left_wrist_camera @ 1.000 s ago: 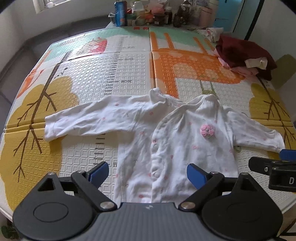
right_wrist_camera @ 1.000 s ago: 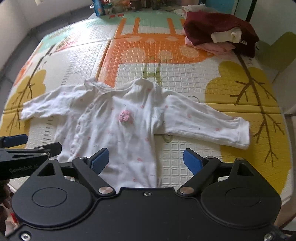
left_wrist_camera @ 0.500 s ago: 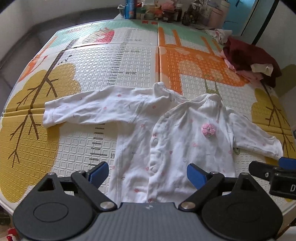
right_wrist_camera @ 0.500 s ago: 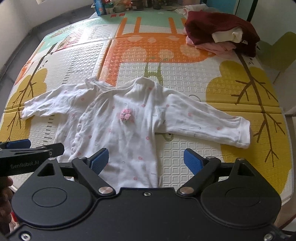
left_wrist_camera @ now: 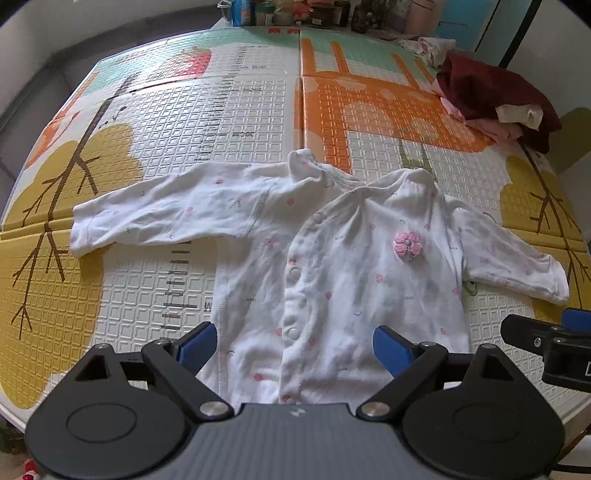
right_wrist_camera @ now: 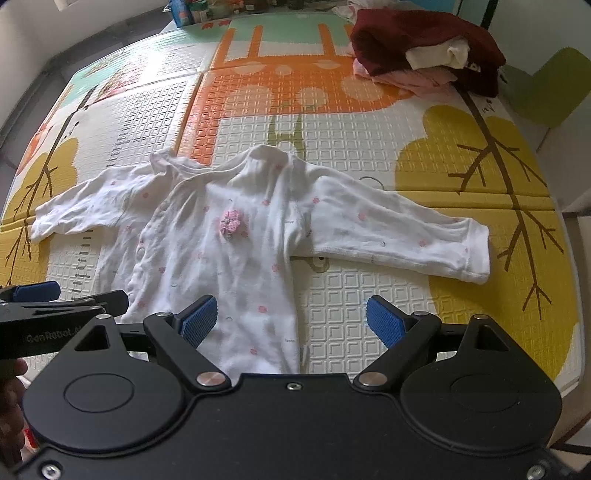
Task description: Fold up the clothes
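Observation:
A white baby garment (left_wrist_camera: 332,266) with small pink dots and a pink flower (left_wrist_camera: 407,245) lies flat on the play mat, front up, both sleeves spread out. It also shows in the right wrist view (right_wrist_camera: 221,236). My left gripper (left_wrist_camera: 295,345) is open and empty, above the garment's lower hem. My right gripper (right_wrist_camera: 291,321) is open and empty, above the hem's right edge and the bare mat. Each gripper's tip shows at the edge of the other's view.
The colourful foam mat (left_wrist_camera: 229,110) covers the table. A pile of dark red, pink and cream clothes (right_wrist_camera: 424,48) sits at the back right. Cans and jars (left_wrist_camera: 295,11) line the far edge. A green chair (right_wrist_camera: 546,88) stands off the right side.
Both grippers have moved slightly forward and higher over the garment. The garment has not moved. Both stay open.

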Motion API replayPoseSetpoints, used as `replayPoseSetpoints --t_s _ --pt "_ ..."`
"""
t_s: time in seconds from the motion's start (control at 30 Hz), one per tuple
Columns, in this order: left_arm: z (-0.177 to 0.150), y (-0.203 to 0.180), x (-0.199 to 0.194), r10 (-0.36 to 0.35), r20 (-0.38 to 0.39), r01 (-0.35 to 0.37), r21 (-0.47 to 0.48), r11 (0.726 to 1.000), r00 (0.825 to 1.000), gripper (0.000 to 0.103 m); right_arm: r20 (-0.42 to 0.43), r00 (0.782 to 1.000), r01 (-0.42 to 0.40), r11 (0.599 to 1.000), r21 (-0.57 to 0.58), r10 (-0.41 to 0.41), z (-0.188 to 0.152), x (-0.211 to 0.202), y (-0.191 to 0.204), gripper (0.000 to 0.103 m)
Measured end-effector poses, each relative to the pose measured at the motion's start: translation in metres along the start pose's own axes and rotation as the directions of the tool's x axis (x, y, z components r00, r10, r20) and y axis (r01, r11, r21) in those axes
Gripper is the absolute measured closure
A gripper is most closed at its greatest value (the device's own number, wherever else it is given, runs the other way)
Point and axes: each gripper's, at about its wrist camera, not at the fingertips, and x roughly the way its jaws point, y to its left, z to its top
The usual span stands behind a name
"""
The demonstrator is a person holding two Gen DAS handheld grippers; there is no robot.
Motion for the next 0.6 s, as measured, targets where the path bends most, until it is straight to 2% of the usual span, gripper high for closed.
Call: replayPoseSetpoints --t_s 0.17,0.6 --pt "0.001 -0.008 0.002 0.026 -0.005 -0.026 0.028 0.999 1.000 0.010 -0.018 1.000 -0.004 0.999 0.034 0.004 -0.002 0.004 -0.009 0.016" --pt "0.004 -0.028 0.004 0.019 -0.019 -0.017 0.097 0.995 1.000 0.010 -0.006 1.000 -0.019 0.990 0.137 0.020 -0.002 0.007 -0.036 0.016"
